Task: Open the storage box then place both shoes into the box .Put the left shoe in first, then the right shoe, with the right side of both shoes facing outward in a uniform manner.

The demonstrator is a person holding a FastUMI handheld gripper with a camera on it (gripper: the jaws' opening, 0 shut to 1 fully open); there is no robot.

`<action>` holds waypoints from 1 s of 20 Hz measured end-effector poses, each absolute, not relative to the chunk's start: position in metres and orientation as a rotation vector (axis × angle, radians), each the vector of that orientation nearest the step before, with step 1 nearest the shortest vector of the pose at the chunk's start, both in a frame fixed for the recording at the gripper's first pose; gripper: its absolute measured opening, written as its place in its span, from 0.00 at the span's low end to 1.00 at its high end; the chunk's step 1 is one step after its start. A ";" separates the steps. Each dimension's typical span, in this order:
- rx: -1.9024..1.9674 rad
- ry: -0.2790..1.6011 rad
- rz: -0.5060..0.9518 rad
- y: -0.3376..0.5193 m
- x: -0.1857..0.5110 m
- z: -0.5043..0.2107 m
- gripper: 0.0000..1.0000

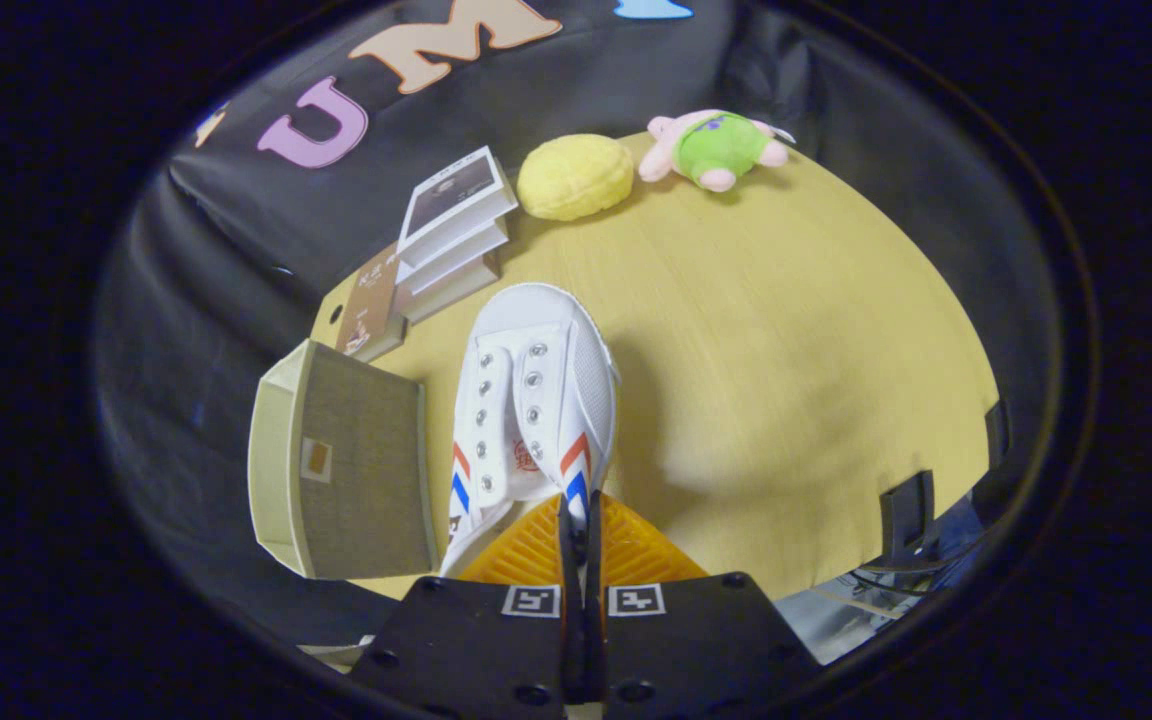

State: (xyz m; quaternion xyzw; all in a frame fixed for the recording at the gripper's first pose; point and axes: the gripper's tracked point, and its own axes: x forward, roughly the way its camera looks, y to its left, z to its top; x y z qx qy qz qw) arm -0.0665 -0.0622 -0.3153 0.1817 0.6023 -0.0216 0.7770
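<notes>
Gripper view: the gripper [581, 520] has its two fingers drawn together, clenched on the side wall of the heel opening of a white canvas shoe with red and blue chevron stripes [534, 400]; both fingers appear to press on that thin wall. The shoe's long axis runs straight ahead of the fingers, toe pointing away across the wooden desk [786, 340] — whether the sole rests on the desk or is lifted clear cannot be told. The tan cardboard storage box [351, 460], flap raised, lies just left of the shoe at the desk's near-left corner, close alongside it. Judgement: the coming move turns on that leftward offset — the shoe must travel sideways and turn into the box. Beyond the toe, toward the far-left edge, stands a stack of white books [456, 215]; a yellow round plush [576, 176] and a pink and green plush toy [718, 148] sit near the far edge.
</notes>
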 end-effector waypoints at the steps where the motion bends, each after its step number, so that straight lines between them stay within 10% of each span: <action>1: 0.395 1.296 -0.043 -0.054 -0.065 -0.310 0.04; 20: 0.466 1.214 0.131 0.110 -0.037 -0.231 0.04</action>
